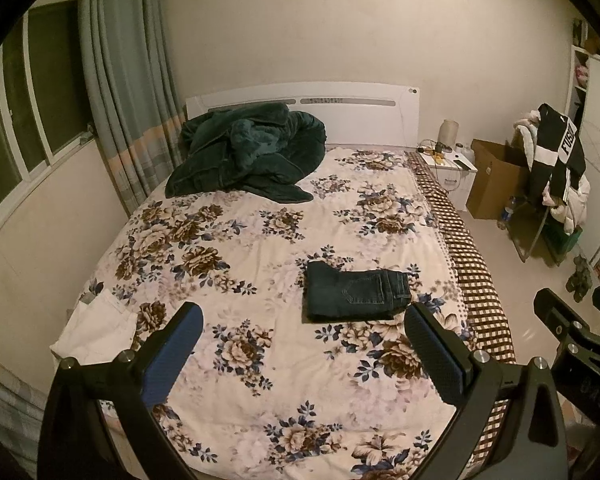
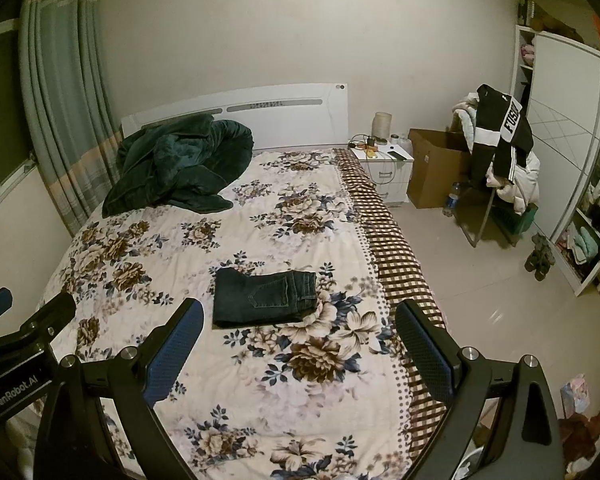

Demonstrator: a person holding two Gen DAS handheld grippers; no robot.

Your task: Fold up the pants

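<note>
Dark blue jeans [image 1: 354, 292] lie folded into a compact rectangle on the flowered bedspread [image 1: 260, 240], toward the bed's right side. They also show in the right wrist view [image 2: 264, 298]. My left gripper [image 1: 302, 314] is open and empty, held back above the near part of the bed, apart from the jeans. My right gripper [image 2: 300, 312] is open and empty, also held back near the foot of the bed. The right gripper's body shows at the right edge of the left view [image 1: 572, 332].
A dark green blanket [image 1: 248, 152] is heaped by the white headboard. A white cloth [image 1: 100, 328] lies at the bed's near left edge. A nightstand [image 2: 384, 168], cardboard box [image 2: 436, 168], clothes-laden chair [image 2: 500, 160] and wardrobe [image 2: 568, 160] stand to the right.
</note>
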